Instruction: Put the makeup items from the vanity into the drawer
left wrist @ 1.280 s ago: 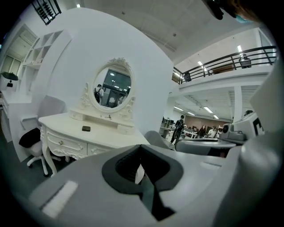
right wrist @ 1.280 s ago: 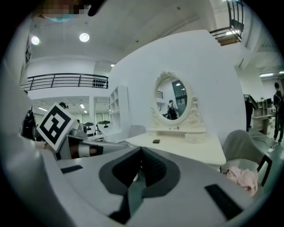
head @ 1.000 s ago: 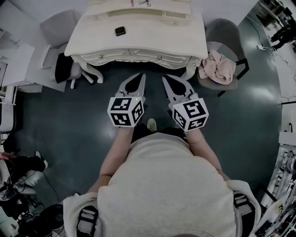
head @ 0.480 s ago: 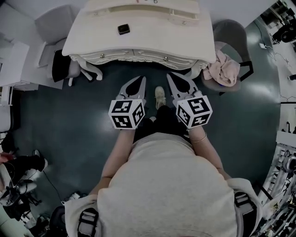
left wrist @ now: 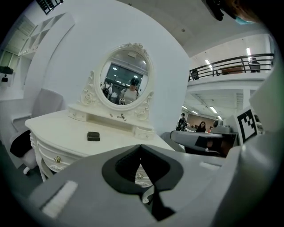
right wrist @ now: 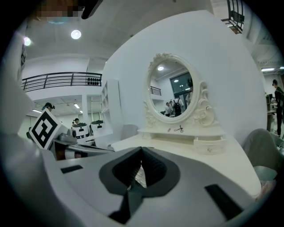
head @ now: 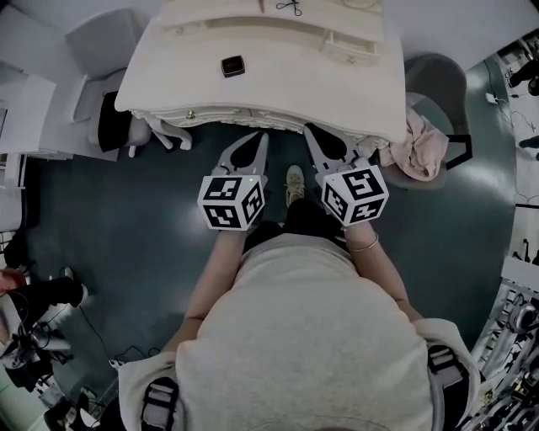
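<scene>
A small black case lies on the counter, left of centre, and a scissor-like tool, possibly a lash curler, on the far shelf. The drawer below is shut, so nothing can be stowed yet, and its small knob could be slipped off. The left claw and right claw are held clenched and empty at the counter's near edge, which could be knocked.
</scene>
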Action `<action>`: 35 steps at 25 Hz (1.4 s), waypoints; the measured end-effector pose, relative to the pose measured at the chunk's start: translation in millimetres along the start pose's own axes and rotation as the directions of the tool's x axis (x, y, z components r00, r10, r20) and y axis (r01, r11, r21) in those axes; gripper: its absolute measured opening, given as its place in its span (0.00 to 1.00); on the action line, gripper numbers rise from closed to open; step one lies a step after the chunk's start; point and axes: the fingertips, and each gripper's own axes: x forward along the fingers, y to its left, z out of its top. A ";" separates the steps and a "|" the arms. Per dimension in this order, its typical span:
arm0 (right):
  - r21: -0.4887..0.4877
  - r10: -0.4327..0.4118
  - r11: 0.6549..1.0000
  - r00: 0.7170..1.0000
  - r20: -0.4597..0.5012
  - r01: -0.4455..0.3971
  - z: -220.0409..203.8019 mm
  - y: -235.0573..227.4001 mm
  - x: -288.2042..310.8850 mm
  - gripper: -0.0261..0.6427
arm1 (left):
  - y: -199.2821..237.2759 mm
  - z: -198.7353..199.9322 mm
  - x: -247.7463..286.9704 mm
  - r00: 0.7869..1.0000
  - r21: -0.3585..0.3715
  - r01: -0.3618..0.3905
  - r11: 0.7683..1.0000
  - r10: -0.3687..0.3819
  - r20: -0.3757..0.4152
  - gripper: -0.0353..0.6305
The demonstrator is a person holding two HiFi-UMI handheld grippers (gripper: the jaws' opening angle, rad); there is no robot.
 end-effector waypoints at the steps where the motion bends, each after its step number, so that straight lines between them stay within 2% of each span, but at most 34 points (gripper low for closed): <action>1: 0.000 0.004 1.000 1.000 0.002 -0.004 4.0 -7.6 7.8 0.05 | 2.8 5.9 8.4 1.000 0.003 -0.003 1.000 0.003 0.003 0.07; 10: -0.035 0.075 0.997 0.997 0.017 -0.074 44.6 -69.2 73.3 0.05 | 29.8 66.1 88.1 0.997 0.029 -0.060 0.998 0.058 0.051 0.07; 14: -0.048 0.092 0.995 0.996 0.012 -0.091 54.1 -97.1 93.8 0.05 | 38.5 81.3 120.8 0.994 0.006 -0.084 0.996 0.083 0.066 0.07; 20: -0.057 0.110 0.992 0.994 -0.002 -0.110 60.8 -127.7 110.5 0.05 | 37.0 90.3 155.0 0.994 -0.012 -0.094 0.996 0.094 0.062 0.07; 26: -0.016 0.146 0.989 0.989 -0.014 -0.146 54.7 -135.8 120.1 0.05 | 41.7 88.2 172.7 0.992 -0.023 -0.121 0.992 0.122 0.038 0.07; 35: -0.009 0.116 0.993 0.993 -0.015 -0.116 57.3 -149.0 127.9 0.05 | 60.5 96.8 186.1 0.989 -0.024 -0.145 0.989 0.146 0.031 0.07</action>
